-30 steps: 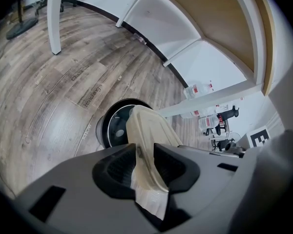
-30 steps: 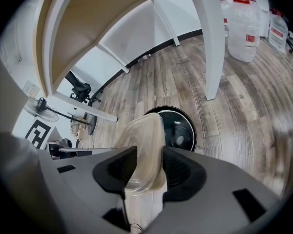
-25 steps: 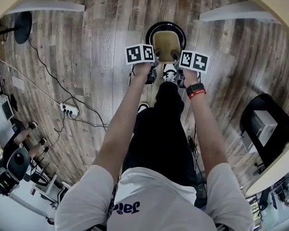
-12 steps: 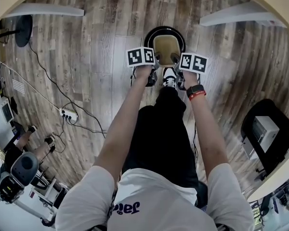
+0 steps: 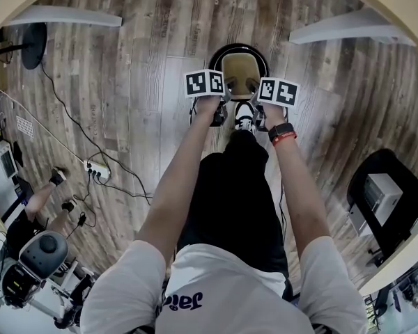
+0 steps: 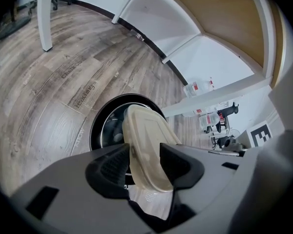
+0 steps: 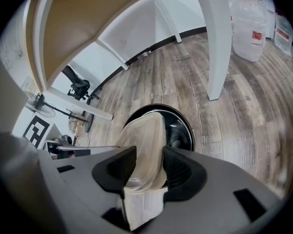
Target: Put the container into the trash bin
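While the person (image 5: 230, 207) stood over it, the grey-brown wooden plank floor (image 5: 125, 61) filled most of the head view. The person's black trousers and white shirt took up the lower centre of that frame, with both bare forearms reaching up toward the middle.

At the upper centre sat the round black trash bin (image 5: 217, 53) with its shiny dark inside. The beige translucent plastic container (image 5: 240, 72), oblong with rounded corners, hung directly over the bin's mouth and covered most of it. In both gripper views the container (image 6: 146, 135) tilted down toward the opening of the trash bin (image 6: 100, 126), its far end above the rim.

The left gripper (image 5: 228, 89) had one edge of the container between its black pads. Its jaws were opening, yet both pads appeared to touch the plastic in the left gripper view (image 6: 144, 152). The right gripper (image 5: 253, 89) clamped the opposite edge, its jaws set narrow with both pads pressed on the container (image 7: 144, 140) in the right gripper view (image 7: 149, 162).

A white power strip (image 5: 97, 169) with black cables lay on the floor at centre left. A black-and-red wristwatch (image 5: 282, 131) circled the person's right wrist.
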{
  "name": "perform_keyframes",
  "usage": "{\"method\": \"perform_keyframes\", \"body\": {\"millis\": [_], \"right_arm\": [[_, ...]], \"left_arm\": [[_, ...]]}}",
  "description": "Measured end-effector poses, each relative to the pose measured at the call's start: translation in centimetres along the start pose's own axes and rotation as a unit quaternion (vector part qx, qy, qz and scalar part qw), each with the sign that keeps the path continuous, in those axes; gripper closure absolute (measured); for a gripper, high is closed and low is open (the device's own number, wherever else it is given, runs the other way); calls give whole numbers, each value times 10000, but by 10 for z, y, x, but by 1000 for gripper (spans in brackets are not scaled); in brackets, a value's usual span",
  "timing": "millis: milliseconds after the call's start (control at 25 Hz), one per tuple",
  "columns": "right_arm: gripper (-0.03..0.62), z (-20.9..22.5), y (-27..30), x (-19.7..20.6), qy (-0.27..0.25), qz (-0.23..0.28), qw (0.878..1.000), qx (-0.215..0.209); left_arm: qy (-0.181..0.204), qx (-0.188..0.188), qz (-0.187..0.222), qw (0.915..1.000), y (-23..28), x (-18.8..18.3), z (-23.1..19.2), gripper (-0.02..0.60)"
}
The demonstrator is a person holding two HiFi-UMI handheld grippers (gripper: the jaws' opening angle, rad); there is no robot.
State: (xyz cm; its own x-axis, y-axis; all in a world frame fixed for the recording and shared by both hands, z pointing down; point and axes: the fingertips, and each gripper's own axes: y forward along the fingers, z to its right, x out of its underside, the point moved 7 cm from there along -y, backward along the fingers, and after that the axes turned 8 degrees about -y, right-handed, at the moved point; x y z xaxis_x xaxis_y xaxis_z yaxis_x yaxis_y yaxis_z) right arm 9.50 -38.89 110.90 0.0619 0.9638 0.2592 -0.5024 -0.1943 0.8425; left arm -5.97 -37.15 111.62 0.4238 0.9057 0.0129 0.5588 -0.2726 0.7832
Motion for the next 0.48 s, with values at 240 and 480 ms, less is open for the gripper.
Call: {"method": "perform_keyframes", "body": {"millis": [240, 480], "right_arm": [[229, 1, 6, -11, -15, 348, 9992, 180], [230, 2, 1, -11, 56, 391, 9990, 196]], "left_arm": [[248, 258, 130, 9993, -2, -10, 3, 313], [315, 296, 167, 9989, -12, -11, 4, 311]]}}
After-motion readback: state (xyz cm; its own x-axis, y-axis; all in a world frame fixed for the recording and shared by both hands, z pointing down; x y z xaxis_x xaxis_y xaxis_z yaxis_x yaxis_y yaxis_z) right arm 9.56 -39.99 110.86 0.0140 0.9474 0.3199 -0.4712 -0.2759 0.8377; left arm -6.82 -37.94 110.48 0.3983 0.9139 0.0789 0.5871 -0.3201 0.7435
